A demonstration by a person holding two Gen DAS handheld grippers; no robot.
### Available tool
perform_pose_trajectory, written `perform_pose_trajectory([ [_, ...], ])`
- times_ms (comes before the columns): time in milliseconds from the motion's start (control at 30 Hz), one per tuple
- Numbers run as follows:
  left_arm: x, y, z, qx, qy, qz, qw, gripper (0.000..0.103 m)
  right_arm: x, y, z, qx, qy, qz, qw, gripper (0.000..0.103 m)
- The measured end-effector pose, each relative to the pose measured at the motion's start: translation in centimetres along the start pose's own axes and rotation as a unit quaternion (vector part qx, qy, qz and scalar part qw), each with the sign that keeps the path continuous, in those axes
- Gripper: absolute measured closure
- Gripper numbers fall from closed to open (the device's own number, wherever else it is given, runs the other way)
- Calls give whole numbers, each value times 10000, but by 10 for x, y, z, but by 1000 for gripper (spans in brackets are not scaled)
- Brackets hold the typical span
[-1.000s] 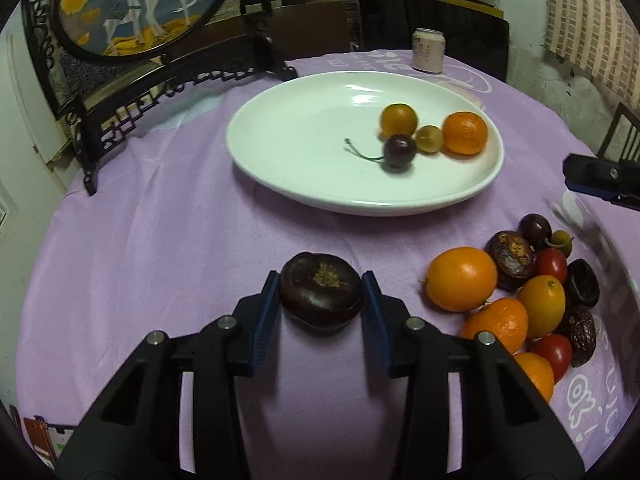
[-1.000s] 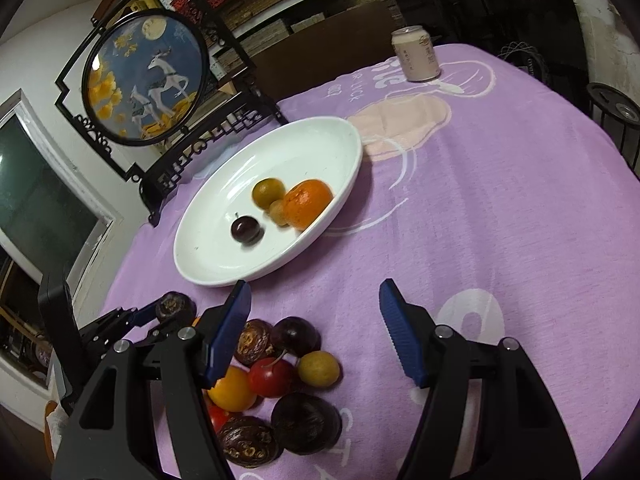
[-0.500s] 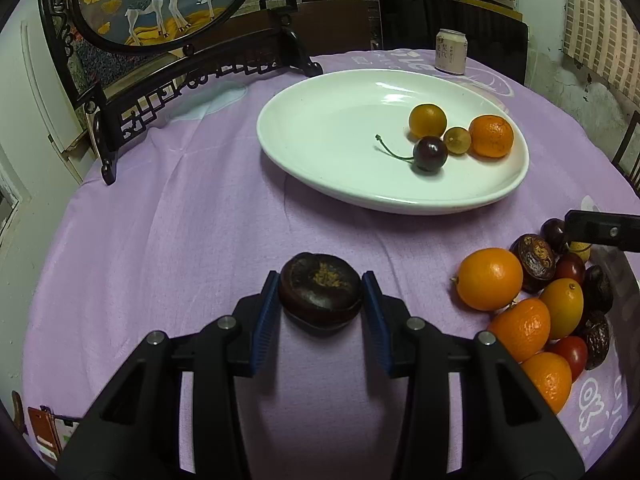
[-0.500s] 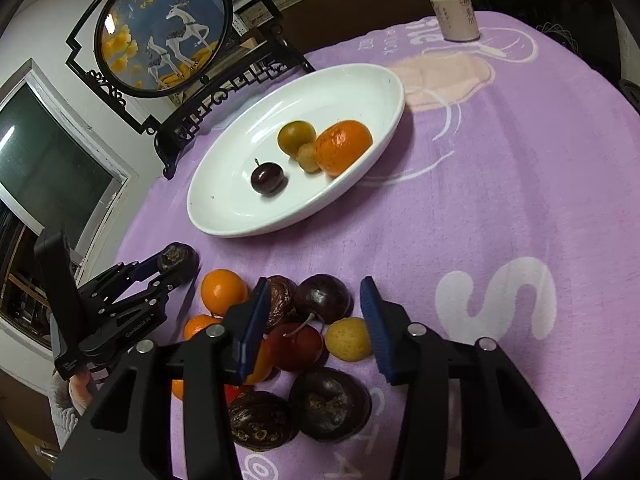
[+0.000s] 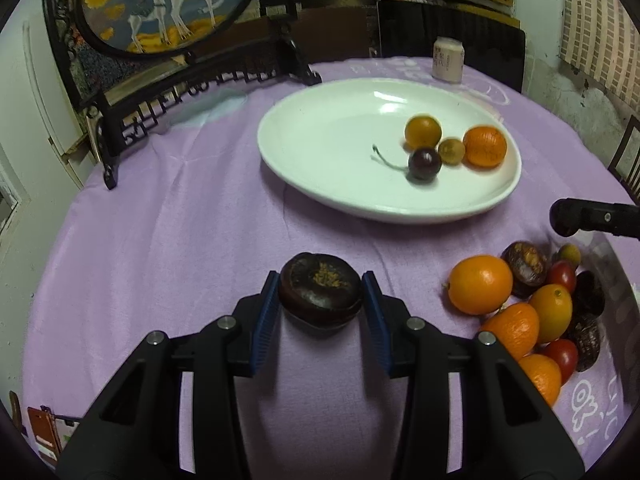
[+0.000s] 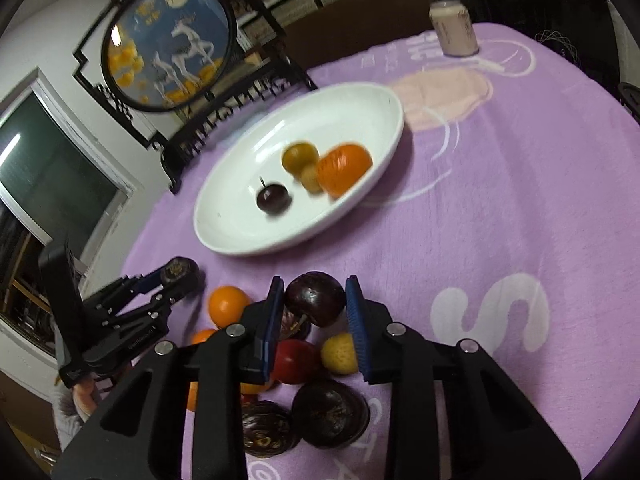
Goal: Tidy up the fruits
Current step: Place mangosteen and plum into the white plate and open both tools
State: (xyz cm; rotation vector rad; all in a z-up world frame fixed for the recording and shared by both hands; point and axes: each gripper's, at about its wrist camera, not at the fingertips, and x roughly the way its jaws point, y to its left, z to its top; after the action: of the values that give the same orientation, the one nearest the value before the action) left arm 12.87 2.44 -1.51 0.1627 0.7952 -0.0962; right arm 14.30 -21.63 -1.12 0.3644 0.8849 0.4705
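Right gripper has just closed on a dark plum from the pile at lower centre; left gripper still clamps a mangosteen, plate upper right, likely next.

Dim indoor light, fisheye warp, motion blur

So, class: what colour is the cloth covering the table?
Purple tablecloth with pale printed markings; clearest in the right wrist view.
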Motion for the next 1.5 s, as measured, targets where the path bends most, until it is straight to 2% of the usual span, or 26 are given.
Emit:
perform_pose_trajectory([
  [133,-16,5,11,-153,-253,-95,9995,61,-15,5,5,-40,-349,49,9994,71],
  [233,-14,6,31,-201,-283,-155,9993,61,-19,16,14,-111,-520,96,9985,71],
  [367,3,-4,61,-158,-271,-158,9994,61,2,36,31,-298,-332,62,9990,71],
  [500,23,-8,77,-271,-176,-261,9991,60,28,49,43,-505,-189,-78,9985,71],
  [533,27,-8,78,-295,-165,-261,9991,50,34,51,44,-558,-169,-104,9982,71],
  [567,29,-8,79,-337,-189,-190,9991,33,42,53,47,-616,-161,-203,9978,69],
  [633,27,-6,78,-395,-294,-114,9987,29,46,52,47,-577,-196,-324,9976,55],
  [833,20,7,69,-568,-249,-224,9978,29,31,37,43,-427,-311,-217,9984,54],
  [1033,11,3,41,-503,-98,-235,9984,29,3,21,25,-183,-445,-247,9985,45],
  [1233,-1,-21,24,-87,-106,-369,9992,25,-17,5,10,74,-535,-246,9982,44],
  [1500,-3,-51,17,427,-35,-693,9967,23,-20,-3,12,259,-528,-242,9980,44],
])
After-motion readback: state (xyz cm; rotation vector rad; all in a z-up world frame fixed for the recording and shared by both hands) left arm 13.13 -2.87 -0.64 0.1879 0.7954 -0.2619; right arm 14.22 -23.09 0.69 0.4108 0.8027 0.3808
